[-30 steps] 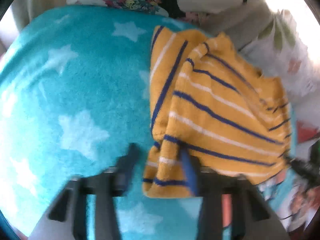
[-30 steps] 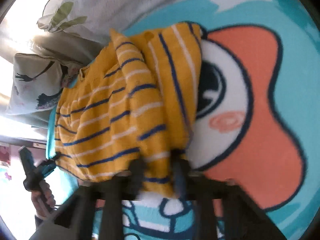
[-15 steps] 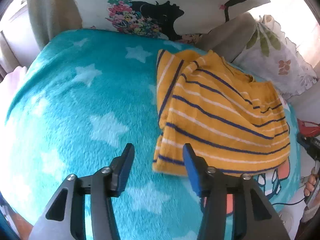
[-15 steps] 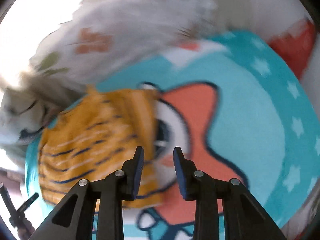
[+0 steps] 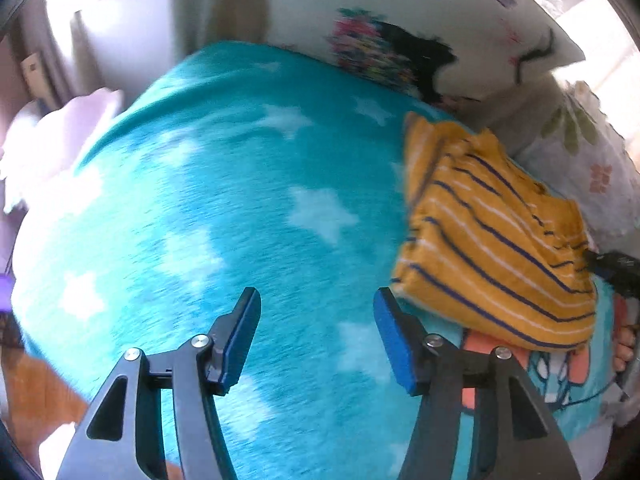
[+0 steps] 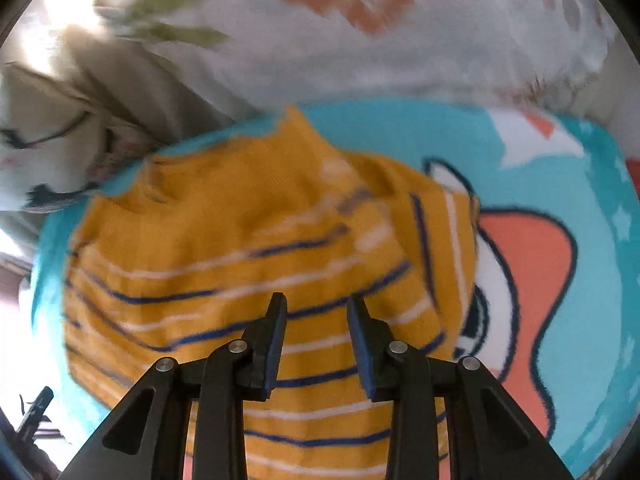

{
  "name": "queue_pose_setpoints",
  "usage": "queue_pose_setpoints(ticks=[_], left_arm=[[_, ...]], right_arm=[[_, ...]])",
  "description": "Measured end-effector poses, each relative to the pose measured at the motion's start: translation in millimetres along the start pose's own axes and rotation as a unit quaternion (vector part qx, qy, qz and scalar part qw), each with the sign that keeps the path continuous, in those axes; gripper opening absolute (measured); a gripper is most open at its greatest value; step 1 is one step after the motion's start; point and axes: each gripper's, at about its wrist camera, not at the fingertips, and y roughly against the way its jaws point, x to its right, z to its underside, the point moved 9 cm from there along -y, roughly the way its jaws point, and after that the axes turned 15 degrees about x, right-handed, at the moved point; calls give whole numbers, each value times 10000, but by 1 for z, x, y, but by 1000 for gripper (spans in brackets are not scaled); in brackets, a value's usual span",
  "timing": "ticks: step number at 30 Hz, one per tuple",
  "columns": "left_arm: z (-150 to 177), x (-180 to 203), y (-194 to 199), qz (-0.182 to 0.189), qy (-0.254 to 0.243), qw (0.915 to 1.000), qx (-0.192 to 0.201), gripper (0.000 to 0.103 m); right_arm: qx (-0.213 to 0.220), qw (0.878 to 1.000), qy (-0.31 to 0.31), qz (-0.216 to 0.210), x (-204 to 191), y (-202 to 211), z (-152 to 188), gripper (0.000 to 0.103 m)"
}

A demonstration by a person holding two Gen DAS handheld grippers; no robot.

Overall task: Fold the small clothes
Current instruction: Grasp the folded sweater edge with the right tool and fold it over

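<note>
on the teal star-patterned blanket (image 5: pixel 248 208), close to the pillows, lies the yellow striped garment (image 5: pixel 492 248), folded over itself into a thick bundle with navy and white stripes. one edge of it covers part of the orange cartoon figure (image 6: pixel 528 280) printed on the blanket. the right gripper (image 6: pixel 316 316) hangs directly over the garment's near portion, jaws partly open with a moderate gap and nothing between them; whether the tips touch the cloth cannot be told through the blur. the left gripper (image 5: pixel 316 320) sits over bare blanket, jaws spread wide and holding nothing, its right jaw just beside the garment's near corner. behind the garment stand a floral-print pillow (image 6: pixel 360 32) and a white pillow with a dark figure print (image 5: pixel 420 40).
</note>
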Motion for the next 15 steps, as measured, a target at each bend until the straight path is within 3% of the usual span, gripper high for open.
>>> queue_pose_setpoints(ticks=[4,6,9,11,15], left_arm=[[10,-19,6,-147,293,9995,0,58],[15,-22,10,-175,279,9995,-5,58],[21,-24,17,-233,200,9995,4,58],[28,-28,24,-294,173,9994,19,60],[41,-40,36,-485,138,9987,29,62]], right_arm=[[533,9968,499,-319,-68,17,-11,74],[367,9954,691,-555,-111,3,-3,75],[-307,9882,1098,-1025,-173,-19,20,75],[-443,9806,1272,-1423,-218,-29,28,75],[-651,9739,1285,-1756,-282,-49,32,75]])
